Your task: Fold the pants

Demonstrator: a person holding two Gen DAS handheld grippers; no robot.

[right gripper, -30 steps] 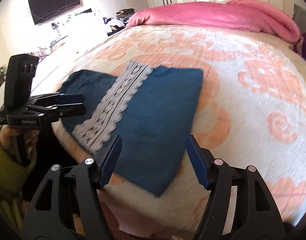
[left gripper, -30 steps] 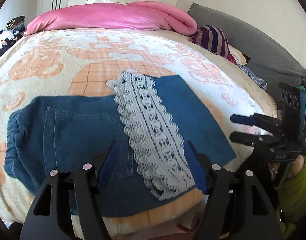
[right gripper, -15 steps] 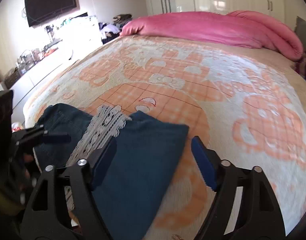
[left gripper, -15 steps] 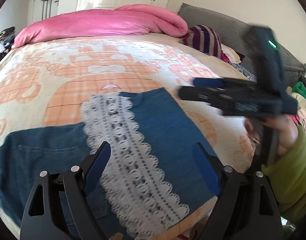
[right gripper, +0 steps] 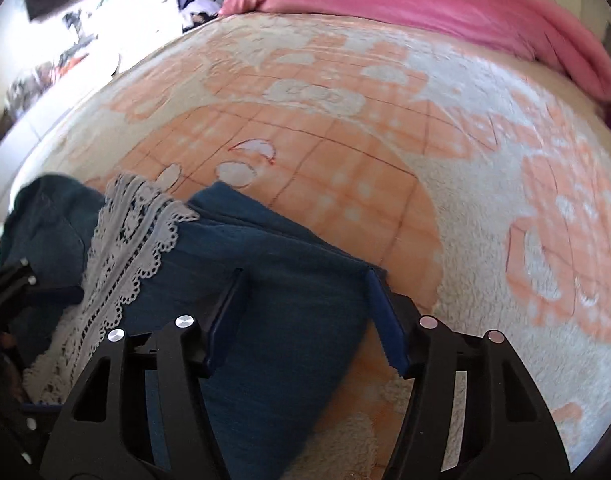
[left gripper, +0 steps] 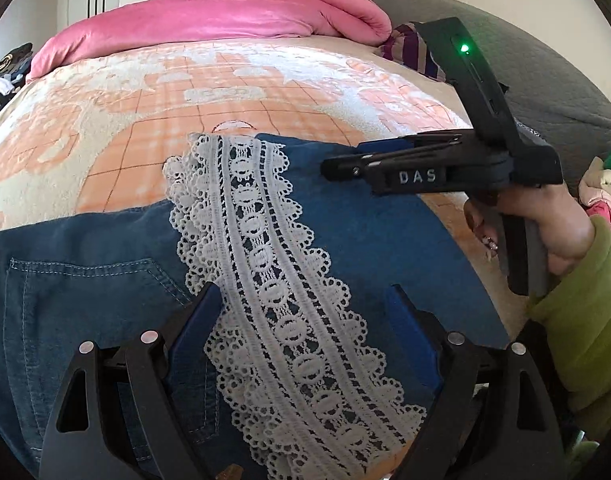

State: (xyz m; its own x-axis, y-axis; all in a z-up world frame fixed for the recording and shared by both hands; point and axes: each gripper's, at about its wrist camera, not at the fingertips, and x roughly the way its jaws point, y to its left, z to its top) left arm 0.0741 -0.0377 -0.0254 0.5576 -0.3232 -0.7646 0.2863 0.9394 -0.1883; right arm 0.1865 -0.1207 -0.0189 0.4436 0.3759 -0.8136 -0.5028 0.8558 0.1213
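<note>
While both grippers' jaws gape empty, folded denim pants [left gripper: 377, 240] lie crosswise before them on a fleecy bed [left gripper: 225, 92], lace band [left gripper: 273, 280] running away from the left gripper [left gripper: 305, 312]; right gripper [right gripper: 305, 300] straddles the far corner.

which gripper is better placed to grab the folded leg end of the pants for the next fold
Right. The right gripper is open with its fingers straddling the pants corner; the left gripper is open over the lace strip, mid-garment.

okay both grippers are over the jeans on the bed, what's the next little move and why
Probably close the right gripper on the folded denim edge. Its open fingers straddle the right-hand corner of the pants, one finger over the cloth and one at the edge. The left gripper hangs open over the lace strip, gripping nothing, so the fold cannot start yet.
</note>
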